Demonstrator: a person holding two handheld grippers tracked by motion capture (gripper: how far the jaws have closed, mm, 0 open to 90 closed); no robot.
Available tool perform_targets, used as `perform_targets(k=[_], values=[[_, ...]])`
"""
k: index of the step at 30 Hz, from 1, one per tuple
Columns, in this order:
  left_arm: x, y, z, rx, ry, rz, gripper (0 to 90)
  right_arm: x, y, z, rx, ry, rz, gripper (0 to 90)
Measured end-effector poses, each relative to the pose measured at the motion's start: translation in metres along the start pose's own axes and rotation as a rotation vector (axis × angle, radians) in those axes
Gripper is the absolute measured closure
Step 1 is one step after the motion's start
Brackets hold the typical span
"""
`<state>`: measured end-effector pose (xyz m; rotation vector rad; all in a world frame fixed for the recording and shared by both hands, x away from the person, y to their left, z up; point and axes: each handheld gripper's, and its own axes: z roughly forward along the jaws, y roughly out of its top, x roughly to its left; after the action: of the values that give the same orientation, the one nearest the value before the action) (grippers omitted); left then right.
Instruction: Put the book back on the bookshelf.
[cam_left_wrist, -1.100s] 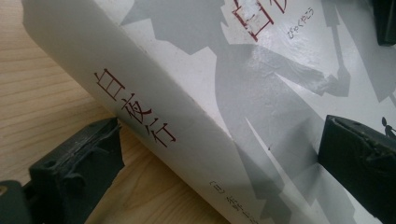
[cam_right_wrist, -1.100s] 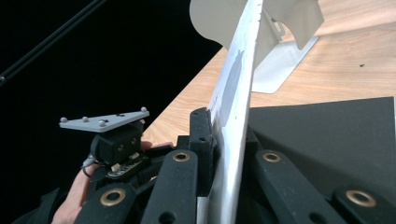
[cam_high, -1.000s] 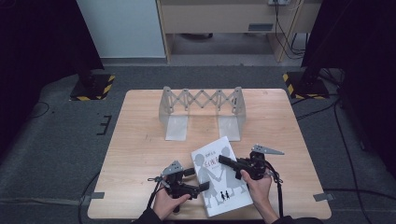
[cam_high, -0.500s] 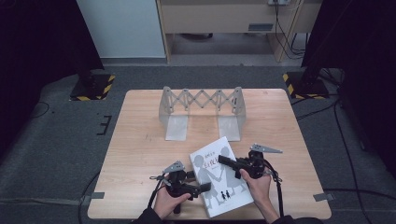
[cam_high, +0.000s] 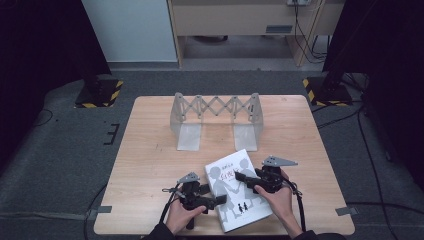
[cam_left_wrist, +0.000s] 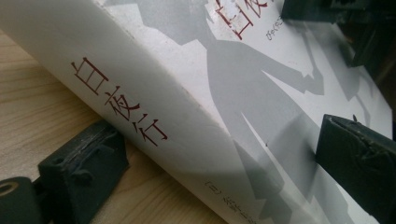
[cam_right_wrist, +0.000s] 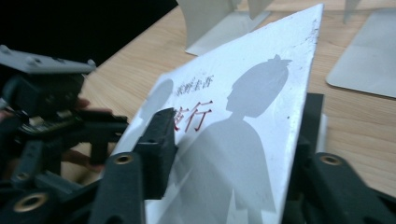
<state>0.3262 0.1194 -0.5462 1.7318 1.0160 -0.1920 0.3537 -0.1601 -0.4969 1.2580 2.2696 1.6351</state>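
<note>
A white book (cam_high: 239, 187) with grey silhouettes and red lettering sits at the near edge of a pale wooden table (cam_high: 150, 165), in front of a grey expanding rack (cam_high: 216, 119) at the table's far middle. The left gripper (cam_high: 218, 200) straddles the spine edge, one jaw under it and one over the cover, contact not discernible; the right gripper (cam_high: 241, 176) has its jaws closed on the opposite edge, cover lifted there. Beyond the rack: grey carpet (cam_high: 65, 150), hazard-striped stand bases (cam_high: 99, 93), cables (cam_high: 365, 145), a wooden cabinet (cam_high: 240, 20).
</note>
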Motion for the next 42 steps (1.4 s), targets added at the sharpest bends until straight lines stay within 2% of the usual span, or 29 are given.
perform_targets(k=[4, 10, 12, 14, 21, 29, 33, 34, 37, 41, 42], values=[[-0.001, 0.0, 0.0, 0.003, 0.014, 0.004, 2.9, -0.006, -0.007, -0.005, 0.007, -0.043, -0.017, 42.5], [-0.003, 0.0, 0.001, 0.008, 0.029, 0.014, 4.0, -0.013, -0.016, -0.007, 0.047, -0.06, -0.01, 38.1], [-0.002, 0.0, 0.0, 0.007, 0.032, 0.009, 5.5, -0.015, -0.017, -0.007, 0.072, -0.072, -0.025, 36.3], [-0.002, 0.0, 0.001, 0.004, 0.033, 0.007, 6.0, -0.017, -0.02, -0.007, 0.077, -0.068, -0.006, 34.9], [-0.002, 0.0, 0.001, -0.001, 0.035, 0.0, 6.0, -0.02, -0.024, -0.009, 0.079, -0.063, 0.013, 34.1], [-0.004, 0.0, 0.003, -0.01, 0.051, -0.003, 6.0, -0.022, -0.027, -0.005, 0.082, -0.026, 0.068, 33.2], [-0.003, 0.001, 0.003, -0.014, 0.052, -0.009, 7.4, -0.023, -0.027, -0.005, 0.084, -0.027, 0.068, 33.3], [-0.003, 0.001, 0.003, -0.026, 0.055, -0.022, 8.4, -0.023, -0.027, -0.005, 0.082, -0.026, 0.073, 33.3], [-0.002, 0.001, 0.004, -0.032, 0.06, -0.026, 9.4, -0.023, -0.027, -0.004, 0.077, -0.025, 0.092, 33.5], [-0.002, 0.002, 0.003, -0.032, 0.064, -0.04, 11.3, -0.022, -0.027, -0.003, 0.07, -0.025, 0.102, 34.3], [-0.001, 0.003, 0.002, -0.024, 0.063, -0.05, 12.0, -0.021, -0.028, -0.002, 0.052, -0.026, 0.112, 37.0]])
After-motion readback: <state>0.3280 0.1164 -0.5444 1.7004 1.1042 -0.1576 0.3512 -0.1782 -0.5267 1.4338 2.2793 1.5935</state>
